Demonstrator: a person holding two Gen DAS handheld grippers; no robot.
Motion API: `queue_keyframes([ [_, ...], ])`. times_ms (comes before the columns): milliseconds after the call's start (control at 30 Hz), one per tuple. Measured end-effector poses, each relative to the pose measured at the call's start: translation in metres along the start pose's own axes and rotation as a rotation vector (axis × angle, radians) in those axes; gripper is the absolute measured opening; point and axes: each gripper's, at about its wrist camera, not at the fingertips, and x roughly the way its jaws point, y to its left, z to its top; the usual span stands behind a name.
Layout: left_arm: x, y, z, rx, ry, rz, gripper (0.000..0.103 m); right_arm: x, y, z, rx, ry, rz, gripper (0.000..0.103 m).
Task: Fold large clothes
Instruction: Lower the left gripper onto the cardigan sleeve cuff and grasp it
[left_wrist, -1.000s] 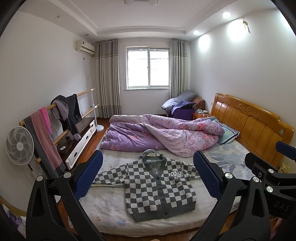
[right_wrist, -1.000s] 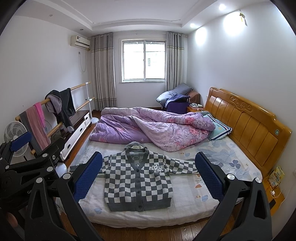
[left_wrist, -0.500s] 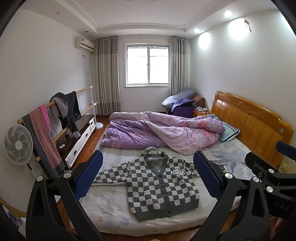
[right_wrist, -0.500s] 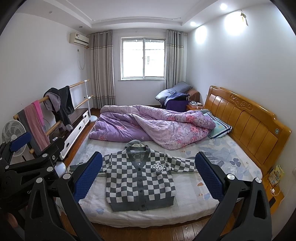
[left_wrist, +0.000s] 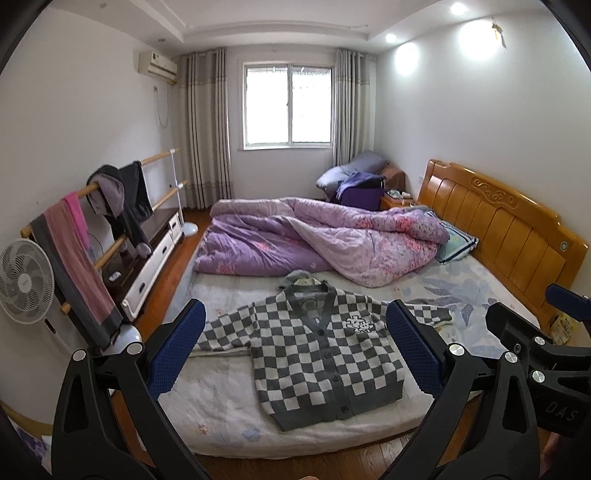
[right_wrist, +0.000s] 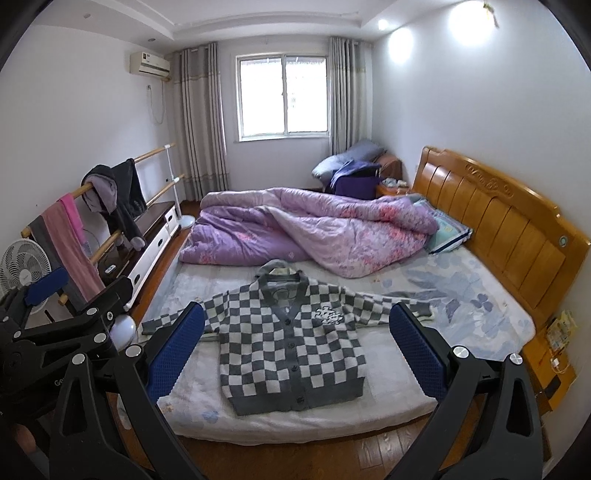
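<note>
While both tongs (left_wrist: 295, 350) (right_wrist: 297, 349) gape empty, checkered cardigan (left_wrist: 321, 350) flat on bed (left_wrist: 221, 417), sleeves spread

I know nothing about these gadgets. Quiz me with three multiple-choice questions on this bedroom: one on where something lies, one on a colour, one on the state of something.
1. Where does the cardigan lie?
A. Spread flat on the mattress near its front edge
B. Hung over the wooden rail
C. On the floor

2. What colour is the quilt bunched up behind it?
A. Green
B. Purple
C. Orange

3. How do the jaws of the left gripper and right gripper stand?
A. Both open, holding nothing
B. Both clamped on a sleeve
C. One open, one clamped on the collar

Answers: 1 A, the cardigan lies flat with both sleeves stretched out on the sheet. 2 B, the quilt is purple with pink flowers. 3 A, each pair of blue pads stands wide apart, with nothing held between them.
</note>
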Motion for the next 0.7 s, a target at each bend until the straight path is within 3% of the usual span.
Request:
queue_keyframes([
  [133, 0.050, -0.002, 0.004, -0.042, 0.058, -0.012, 0.098, 0.045, -0.010, 0.008, -0.007, 0.029, 0.017, 0.096],
  [500, 0.212, -0.007, 0.016, -0.112, 0.186, 0.087, 0.098, 0.214, -0.028, 0.043, -0.049, 0.107, 0.140, 0.096],
  [700, 0.301, 0.035, -0.010, -0.209, 0.327, 0.189, 0.098, 0.308, -0.003, 0.037, -0.105, 0.199, 0.184, 0.096],
])
